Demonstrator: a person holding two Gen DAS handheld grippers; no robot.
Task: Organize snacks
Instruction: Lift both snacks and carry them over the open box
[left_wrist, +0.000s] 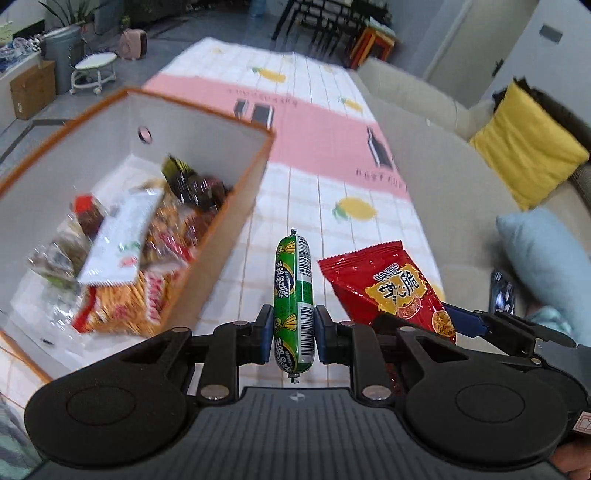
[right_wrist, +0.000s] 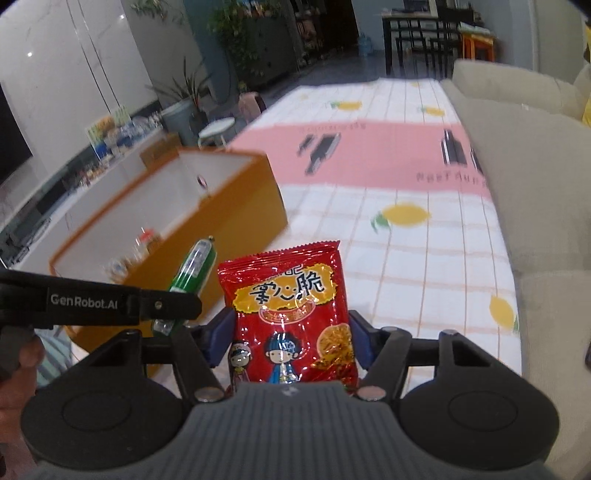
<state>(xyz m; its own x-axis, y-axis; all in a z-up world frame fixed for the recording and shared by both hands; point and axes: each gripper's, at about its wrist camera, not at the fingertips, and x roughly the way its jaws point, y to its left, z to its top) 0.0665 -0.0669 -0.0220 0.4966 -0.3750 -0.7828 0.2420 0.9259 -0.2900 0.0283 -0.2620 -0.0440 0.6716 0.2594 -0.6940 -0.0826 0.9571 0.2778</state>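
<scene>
Left gripper (left_wrist: 294, 334) clamps green sausage (left_wrist: 294, 295); right gripper (right_wrist: 291, 341) clamps red snack bag (right_wrist: 291, 314).

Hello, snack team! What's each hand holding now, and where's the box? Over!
Left tongs shut on green sausage. Right tongs shut on red snack bag. Orange box open on the left, already holding snacks. Nothing in the way.

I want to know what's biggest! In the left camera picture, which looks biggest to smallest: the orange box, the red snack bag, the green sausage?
1. orange box
2. red snack bag, partly hidden
3. green sausage, though close to the camera
</scene>
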